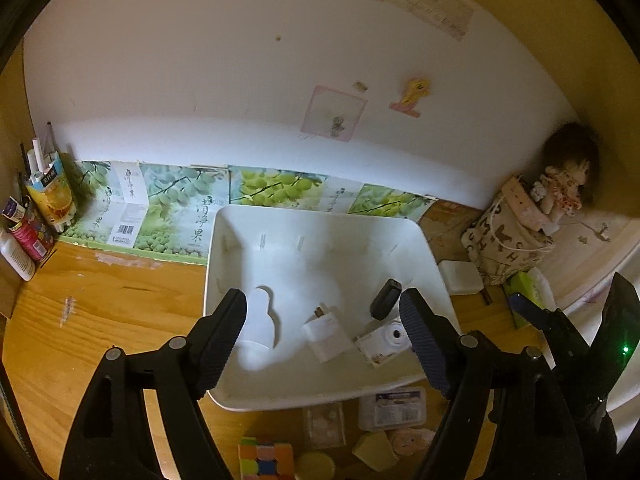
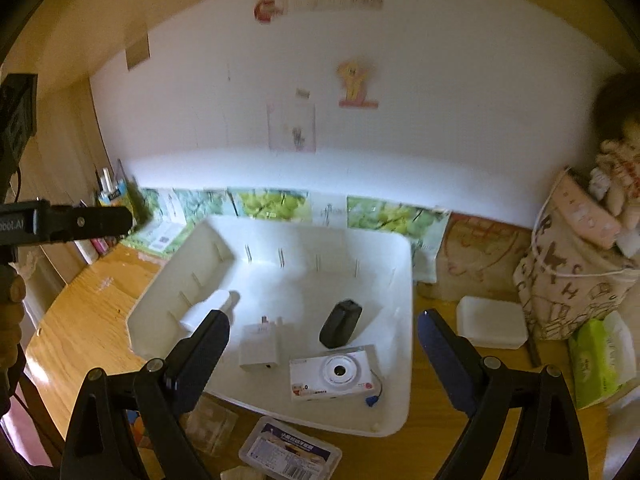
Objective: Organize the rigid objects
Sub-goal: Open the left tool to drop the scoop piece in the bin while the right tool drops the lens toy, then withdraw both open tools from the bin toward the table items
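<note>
A white bin [image 1: 240, 224] [image 2: 404, 360] sits on the wooden desk. In it lie a white bottle [image 1: 258, 328] [image 2: 206, 308], a white charger [image 1: 326, 334] [image 2: 260, 346], a black box-shaped device [image 1: 386, 299] [image 2: 341, 323] and a white toy camera [image 1: 384, 342] [image 2: 336, 372]. My left gripper [image 1: 324, 328] is open and empty above the bin's near side. My right gripper [image 2: 324, 348] is open and empty over the bin; it also shows in the left wrist view [image 1: 576, 312]. The left gripper shows in the right wrist view [image 2: 80, 222].
In front of the bin lie a labelled plastic case [image 1: 392, 408] [image 2: 290, 452], a colourful cube [image 1: 266, 458], a clear box [image 1: 324, 426] [image 2: 212, 424] and small yellow pieces [image 1: 374, 450]. A white soap box [image 2: 492, 322], tissue pack [image 2: 600, 364] and printed bag [image 2: 572, 280] stand right. Bottles [image 1: 24, 232] stand left.
</note>
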The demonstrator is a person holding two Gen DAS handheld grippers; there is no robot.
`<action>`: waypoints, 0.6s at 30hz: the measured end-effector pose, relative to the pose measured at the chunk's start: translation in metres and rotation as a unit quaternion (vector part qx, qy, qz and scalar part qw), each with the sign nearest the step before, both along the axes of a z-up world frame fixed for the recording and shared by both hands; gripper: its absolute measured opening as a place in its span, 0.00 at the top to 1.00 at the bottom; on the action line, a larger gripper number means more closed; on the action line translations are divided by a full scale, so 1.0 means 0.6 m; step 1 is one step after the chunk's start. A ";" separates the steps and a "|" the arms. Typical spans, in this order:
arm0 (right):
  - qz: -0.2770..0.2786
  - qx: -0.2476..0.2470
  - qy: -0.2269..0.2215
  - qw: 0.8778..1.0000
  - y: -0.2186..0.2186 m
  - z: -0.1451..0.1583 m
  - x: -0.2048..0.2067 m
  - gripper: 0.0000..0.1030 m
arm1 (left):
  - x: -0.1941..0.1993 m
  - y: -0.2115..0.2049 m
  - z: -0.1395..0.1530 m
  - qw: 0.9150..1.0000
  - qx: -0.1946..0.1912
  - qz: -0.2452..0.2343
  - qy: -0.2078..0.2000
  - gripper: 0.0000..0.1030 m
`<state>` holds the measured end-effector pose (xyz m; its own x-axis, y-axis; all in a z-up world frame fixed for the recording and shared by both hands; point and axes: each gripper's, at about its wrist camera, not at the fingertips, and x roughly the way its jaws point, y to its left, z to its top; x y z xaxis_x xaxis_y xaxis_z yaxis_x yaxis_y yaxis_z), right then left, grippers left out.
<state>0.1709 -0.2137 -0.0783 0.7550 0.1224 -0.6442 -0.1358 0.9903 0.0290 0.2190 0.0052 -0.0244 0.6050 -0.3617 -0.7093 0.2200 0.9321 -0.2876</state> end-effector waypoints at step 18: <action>-0.031 -0.011 -0.119 0.992 -0.078 0.090 -0.151 0.07 | -0.151 -0.041 0.072 0.995 0.026 0.026 -0.093 0.19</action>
